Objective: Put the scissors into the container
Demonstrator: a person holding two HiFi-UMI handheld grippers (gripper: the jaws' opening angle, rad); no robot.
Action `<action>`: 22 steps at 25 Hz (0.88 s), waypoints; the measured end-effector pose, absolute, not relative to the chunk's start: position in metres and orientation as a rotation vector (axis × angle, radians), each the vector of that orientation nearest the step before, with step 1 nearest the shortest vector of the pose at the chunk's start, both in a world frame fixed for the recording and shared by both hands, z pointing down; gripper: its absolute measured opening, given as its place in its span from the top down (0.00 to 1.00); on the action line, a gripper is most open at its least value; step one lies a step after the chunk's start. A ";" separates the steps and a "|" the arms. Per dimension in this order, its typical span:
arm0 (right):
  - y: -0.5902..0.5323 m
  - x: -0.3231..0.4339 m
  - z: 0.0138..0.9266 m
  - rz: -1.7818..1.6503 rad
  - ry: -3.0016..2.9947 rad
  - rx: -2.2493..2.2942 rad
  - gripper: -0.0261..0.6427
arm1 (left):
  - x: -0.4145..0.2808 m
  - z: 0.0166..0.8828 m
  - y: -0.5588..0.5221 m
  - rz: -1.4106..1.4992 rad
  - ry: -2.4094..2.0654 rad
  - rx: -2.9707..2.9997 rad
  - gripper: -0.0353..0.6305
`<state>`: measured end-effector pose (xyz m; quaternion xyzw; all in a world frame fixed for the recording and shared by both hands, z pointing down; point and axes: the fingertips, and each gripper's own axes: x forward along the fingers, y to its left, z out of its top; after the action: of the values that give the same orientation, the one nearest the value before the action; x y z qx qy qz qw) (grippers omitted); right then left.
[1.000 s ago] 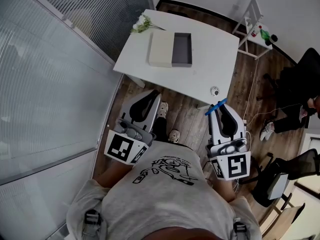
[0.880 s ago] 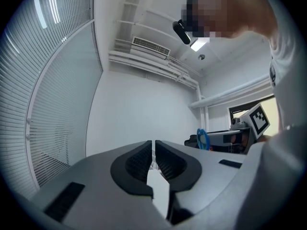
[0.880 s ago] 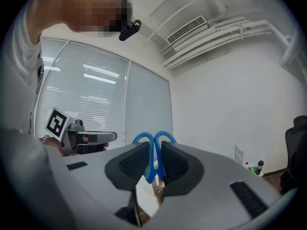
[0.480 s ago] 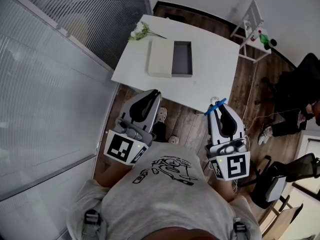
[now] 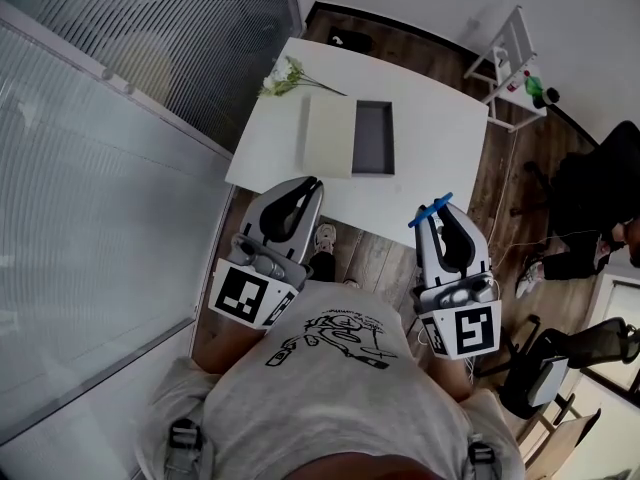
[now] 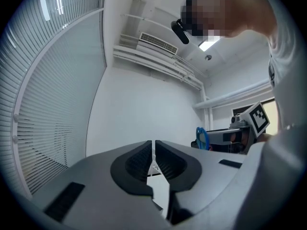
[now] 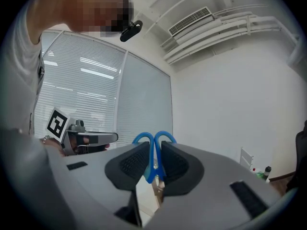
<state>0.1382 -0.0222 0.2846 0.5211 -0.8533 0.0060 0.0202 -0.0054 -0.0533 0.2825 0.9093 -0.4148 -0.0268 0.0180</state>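
Blue-handled scissors point(image 7: 154, 152) stand clamped between the jaws of my right gripper point(image 7: 154, 164), handle loops up; in the head view the blue handles point(image 5: 431, 210) stick out past my right gripper point(image 5: 441, 218). My left gripper point(image 5: 309, 185) is held near my body at the left, shut with nothing in it, as the left gripper view point(image 6: 154, 159) confirms. The grey open container point(image 5: 372, 138) lies on the white table point(image 5: 440, 138) ahead, with its cream lid point(image 5: 329, 135) beside it on the left.
White flowers point(image 5: 285, 76) lie at the table's far left corner. A white rack point(image 5: 510, 53) with bottles stands to the right of the table. A dark chair point(image 5: 590, 183) and a seated person are at the right. Slatted glass walls run along the left.
The head view has shifted so the table sits a little nearer and more to the right. Both grippers keep their places near my body, the right one still holding the scissors.
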 end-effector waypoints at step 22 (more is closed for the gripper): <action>-0.138 0.077 0.286 0.020 -2.602 1.636 0.83 | -0.062 0.288 -0.170 -0.111 -1.217 2.829 0.89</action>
<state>0.0770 -0.1381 0.2859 0.5320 -0.8461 0.0065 0.0340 -0.0619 -0.1698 0.2884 0.9176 -0.3948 -0.0359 0.0299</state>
